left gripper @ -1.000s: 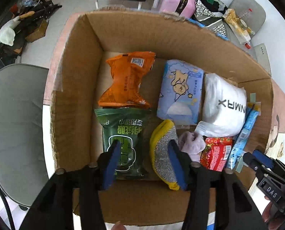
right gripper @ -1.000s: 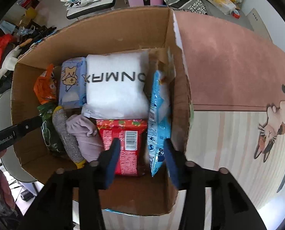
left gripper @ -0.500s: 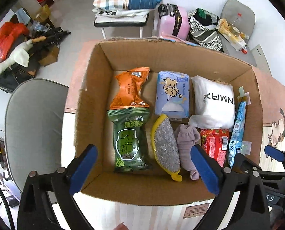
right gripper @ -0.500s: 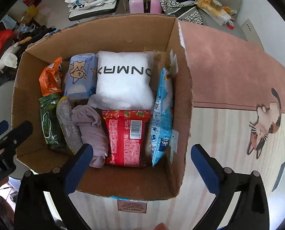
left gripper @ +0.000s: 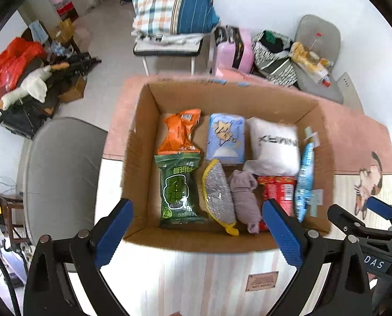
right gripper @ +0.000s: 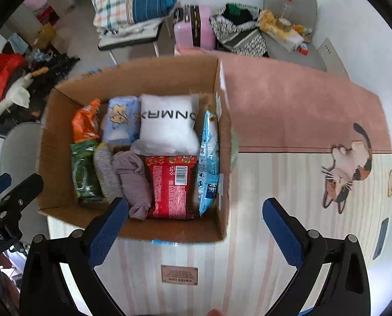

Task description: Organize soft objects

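Cardboard box (left gripper: 311, 121) packed with soft goods sits on a striped tablecloth (right gripper: 274, 184), seen from above by both wrist cameras. Against the box's far wall lie an orange snack bag (left gripper: 180, 131), a pale blue tissue pack (left gripper: 224, 138) and a white pillow-like pack (left gripper: 273, 144). Nearer the box's front wall lie a green snack bag (left gripper: 177, 187), a yellow-edged scouring sponge (left gripper: 218, 194), a rolled mauve cloth (left gripper: 244, 197) and a red packet (right gripper: 169, 184). A light blue packet (right gripper: 209, 163) stands on edge against the box's right wall.

The left gripper (left gripper: 196, 231) hangs above the box's front wall with its jaws spread wide and nothing between them. The right gripper (right gripper: 196, 229) hangs above the box's front right corner, equally wide and empty.

Everything soft appears to be inside the box, so the packing step looks finished and this reads as the withdrawal. The next move probably calls only for lifting clear, or a check for stray items on the tablecloth beside the box.

A second ago both grippers sat low in the box, jaws half closed: the left around the sponge, the right over the red and light blue packets. Both have since opened and risen, and the box looks smaller.
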